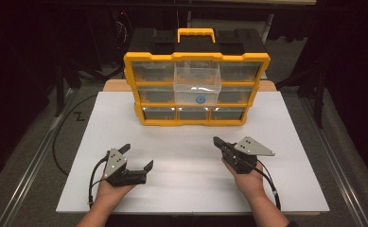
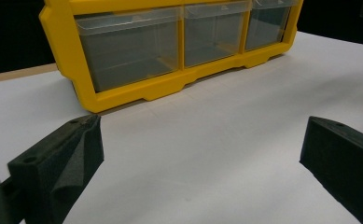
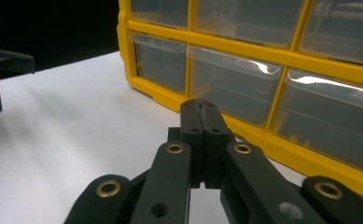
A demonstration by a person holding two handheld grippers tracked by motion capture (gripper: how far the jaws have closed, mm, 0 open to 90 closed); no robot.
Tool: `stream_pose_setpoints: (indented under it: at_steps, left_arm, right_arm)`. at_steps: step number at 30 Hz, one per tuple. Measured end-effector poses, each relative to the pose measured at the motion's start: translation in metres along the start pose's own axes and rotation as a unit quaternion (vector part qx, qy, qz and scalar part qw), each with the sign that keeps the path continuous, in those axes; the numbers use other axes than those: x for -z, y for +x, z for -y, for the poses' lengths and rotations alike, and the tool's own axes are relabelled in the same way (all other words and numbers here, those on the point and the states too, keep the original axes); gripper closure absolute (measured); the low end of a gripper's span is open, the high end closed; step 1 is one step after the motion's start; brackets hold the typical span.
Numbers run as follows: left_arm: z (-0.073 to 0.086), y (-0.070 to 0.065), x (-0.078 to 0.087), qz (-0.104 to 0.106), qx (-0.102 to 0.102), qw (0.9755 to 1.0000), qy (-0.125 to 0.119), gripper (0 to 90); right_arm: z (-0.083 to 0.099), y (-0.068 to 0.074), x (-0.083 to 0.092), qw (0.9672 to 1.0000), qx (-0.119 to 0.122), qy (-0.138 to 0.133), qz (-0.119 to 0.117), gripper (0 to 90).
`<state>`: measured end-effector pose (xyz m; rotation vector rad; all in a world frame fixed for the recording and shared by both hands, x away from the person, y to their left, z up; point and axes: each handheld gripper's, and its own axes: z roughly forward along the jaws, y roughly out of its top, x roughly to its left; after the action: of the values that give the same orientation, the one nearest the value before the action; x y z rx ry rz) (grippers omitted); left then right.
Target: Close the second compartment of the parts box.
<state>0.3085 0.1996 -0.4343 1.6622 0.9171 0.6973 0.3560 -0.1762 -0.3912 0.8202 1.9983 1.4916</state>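
On the left side of the white table [image 1: 191, 189], the left gripper [image 1: 137, 157] lies low near the front edge, held by the person's left hand [image 1: 109, 191]. Its 2 jaws are spread wide apart, with nothing between them. In the left gripper view, only bare table surface is seen between the jaws.

In the middle, at the far side of the table, stands a yellow organizer [image 1: 197, 85] with 9 clear drawers in 3 rows. The center drawer [image 1: 197, 84] is pulled out toward the person, and a small blue round thing [image 1: 200, 100] lies inside it.

On the right, the right gripper [image 1: 217, 141] is held by the right hand [image 1: 248, 178]. Its jaws are pressed together, empty, pointing toward the organizer.
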Motion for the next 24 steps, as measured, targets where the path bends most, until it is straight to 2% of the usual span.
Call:
stream_pose_setpoints:
  at_steps: [5, 7, 9, 11, 15, 19, 24]
  left_arm:
    - [-0.001, 0.0, 0.002, -0.002, 0.003, 1.0, -0.002, 0.1]
    - [0.0, 0.0, 0.001, -0.002, 0.0, 1.0, 0.0, 0.1]
    - [0.001, 0.0, 0.0, -0.003, 0.006, 1.0, 0.007, 0.1]
    - [0.0, -0.002, 0.002, -0.017, -0.007, 0.9998, 0.006, 0.1]
    - [0.001, -0.002, 0.004, -0.013, -0.01, 0.9998, 0.015, 0.1]
    - [0.001, 0.0, 0.002, -0.009, 0.01, 0.9998, 0.013, 0.1]
    - [0.001, -0.003, 0.006, -0.006, -0.001, 1.0, 0.005, 0.0]
  right_arm:
    - [-0.008, 0.005, 0.0, 0.9999, 0.006, -0.011, -0.005, 90.0]
    - [-0.011, 0.006, 0.0, 0.9998, 0.006, -0.017, -0.006, 90.0]
    - [-0.015, 0.006, 0.0, 0.9997, 0.004, -0.02, -0.008, 90.0]
    - [-0.018, 0.006, 0.0, 0.9997, 0.004, -0.023, -0.007, 90.0]
    - [-0.025, 0.009, -0.003, 0.9995, 0.008, -0.029, -0.013, 90.0]
    - [-0.036, 0.012, -0.004, 0.9991, 0.01, -0.036, -0.018, 90.0]
    - [-0.047, 0.013, -0.005, 0.9986, 0.014, -0.048, -0.018, 90.0]
